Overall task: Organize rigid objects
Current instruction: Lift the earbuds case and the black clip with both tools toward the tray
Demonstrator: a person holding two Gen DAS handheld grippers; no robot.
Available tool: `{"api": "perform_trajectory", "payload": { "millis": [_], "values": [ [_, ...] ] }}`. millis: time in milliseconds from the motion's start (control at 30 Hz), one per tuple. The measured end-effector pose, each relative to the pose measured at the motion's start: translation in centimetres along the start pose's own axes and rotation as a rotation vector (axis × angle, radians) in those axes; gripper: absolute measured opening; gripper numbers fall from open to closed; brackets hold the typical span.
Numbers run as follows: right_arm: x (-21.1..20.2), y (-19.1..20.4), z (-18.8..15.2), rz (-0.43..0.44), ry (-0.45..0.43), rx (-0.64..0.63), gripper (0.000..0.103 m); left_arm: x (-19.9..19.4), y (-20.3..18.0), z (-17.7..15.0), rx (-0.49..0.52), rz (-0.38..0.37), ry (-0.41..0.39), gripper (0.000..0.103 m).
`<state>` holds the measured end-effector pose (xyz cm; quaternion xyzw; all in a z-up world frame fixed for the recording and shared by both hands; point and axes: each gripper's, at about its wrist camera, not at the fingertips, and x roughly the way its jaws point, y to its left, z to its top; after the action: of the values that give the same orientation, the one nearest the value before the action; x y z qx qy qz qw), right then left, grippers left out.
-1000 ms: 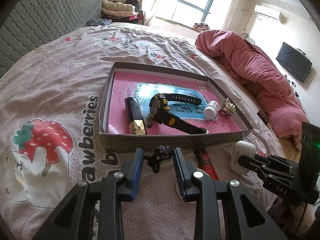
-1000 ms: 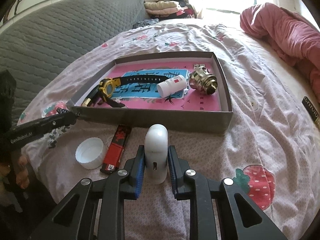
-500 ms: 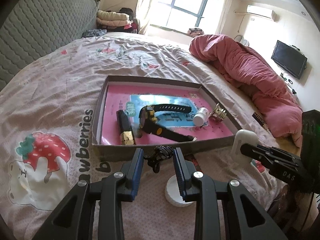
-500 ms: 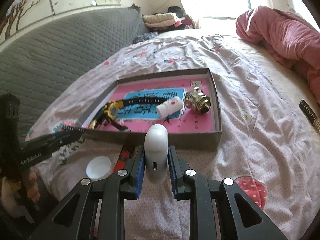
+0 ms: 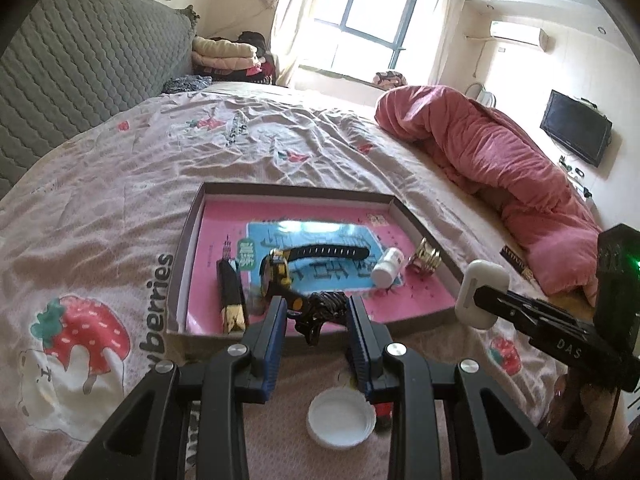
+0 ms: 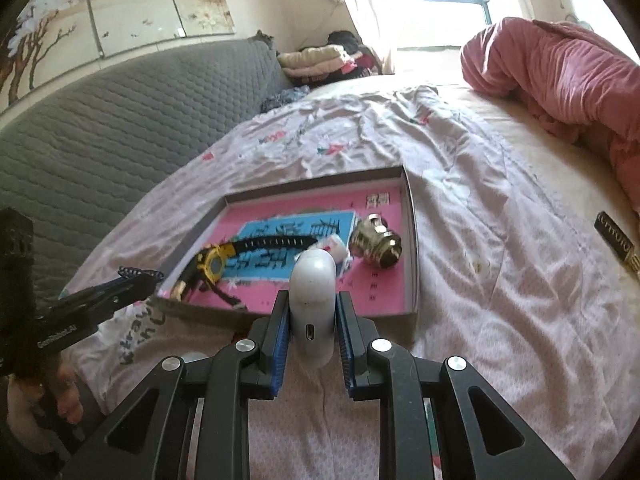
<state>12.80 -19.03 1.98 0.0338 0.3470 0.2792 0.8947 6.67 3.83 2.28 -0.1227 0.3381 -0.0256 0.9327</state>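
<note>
A shallow cardboard tray [image 5: 192, 240] with a pink floor lies on the bed; it also shows in the right wrist view [image 6: 412, 256]. In it lie a yellow-black watch [image 5: 280, 268], a black-gold stick [image 5: 232, 300], a white bottle [image 5: 386, 266] and a brass fitting [image 5: 426, 258]. My left gripper [image 5: 316, 312] is shut on a black coiled hair tie [image 5: 324, 308], held above the tray's near wall. My right gripper [image 6: 310, 320] is shut on a white earbud case [image 6: 312, 296], lifted near the tray's near right corner; the case also shows in the left wrist view [image 5: 482, 292].
A white cap [image 5: 342, 416] and a red lighter [image 5: 384, 410] lie on the sheet below my left gripper. A pink duvet [image 5: 500, 156] is heaped on the right. A dark label strip [image 6: 616, 240] lies on the bed at right. A grey headboard [image 6: 100, 120] runs along the left.
Both grippers have risen and moved toward the tray, each keeping its object. The earbud case has left the sheet and now hangs near the tray's near wall.
</note>
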Motion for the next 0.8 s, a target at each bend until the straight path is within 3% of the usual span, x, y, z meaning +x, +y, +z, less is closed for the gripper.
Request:
{"api": "perform_trajectory", "payload": {
  "millis": [400,800],
  "values": [
    [1.1,0.1,1.2,-0.041,-0.022,-0.051,0.022,1.8,-1.7,1.6,0.017,0.01,-0.025,0.031],
    [2.6,-0.8,1.6,-0.067,-0.007,-0.05,0.022,5.5,-2.3,2.8,-0.017,0.0,0.0,0.031]
  ]
}}
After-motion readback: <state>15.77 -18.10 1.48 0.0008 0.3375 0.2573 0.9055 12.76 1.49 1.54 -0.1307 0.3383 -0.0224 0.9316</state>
